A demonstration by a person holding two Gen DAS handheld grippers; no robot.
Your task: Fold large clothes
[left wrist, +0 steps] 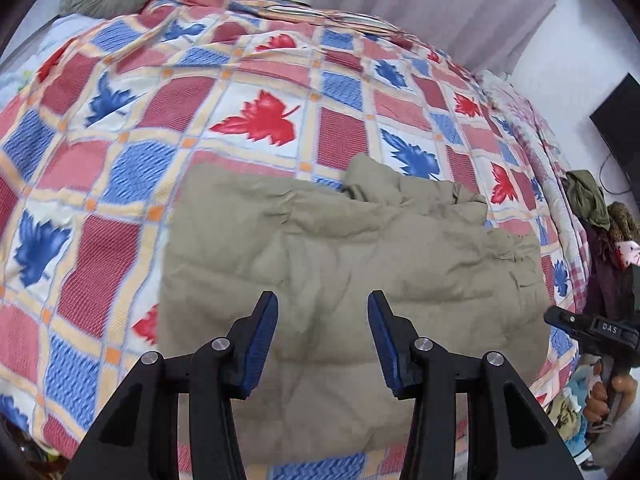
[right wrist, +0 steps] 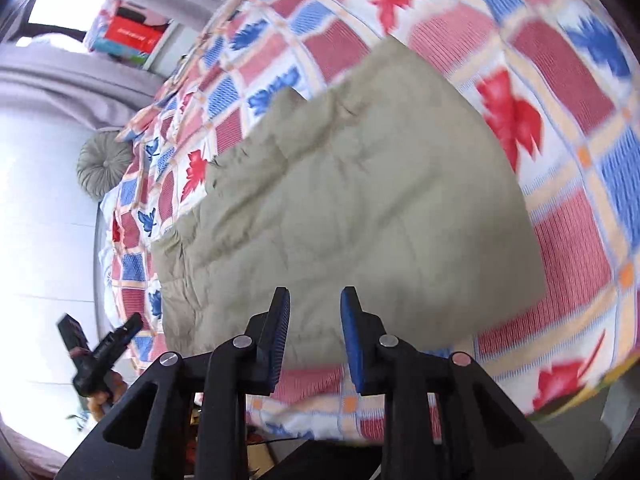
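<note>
Leaf-patterned bed cover (left wrist: 168, 128) beneath – beige garment (left wrist: 340, 248) lying at its near edge, already folded into a thick rectangle, loose lump at 12 o'clock left to tuck. Left tongs (left wrist: 323, 340) and right tongs (right wrist: 315, 336) both apart, empty, above the cloth.

The left wrist camera looks steeply down along its black, blue-padded left gripper (left wrist: 323, 300) at the folded khaki padded garment (left wrist: 352, 248) lying close below on the red-and-blue leaf-patterned checked bedspread (left wrist: 120, 128). The right wrist camera, rolled sideways, views the same garment (right wrist: 360, 192) and bedspread (right wrist: 568, 152). Each catches the other gripper: at 3 o'clock (left wrist: 592, 332) and at 8 o'clock (right wrist: 100, 352).
</note>
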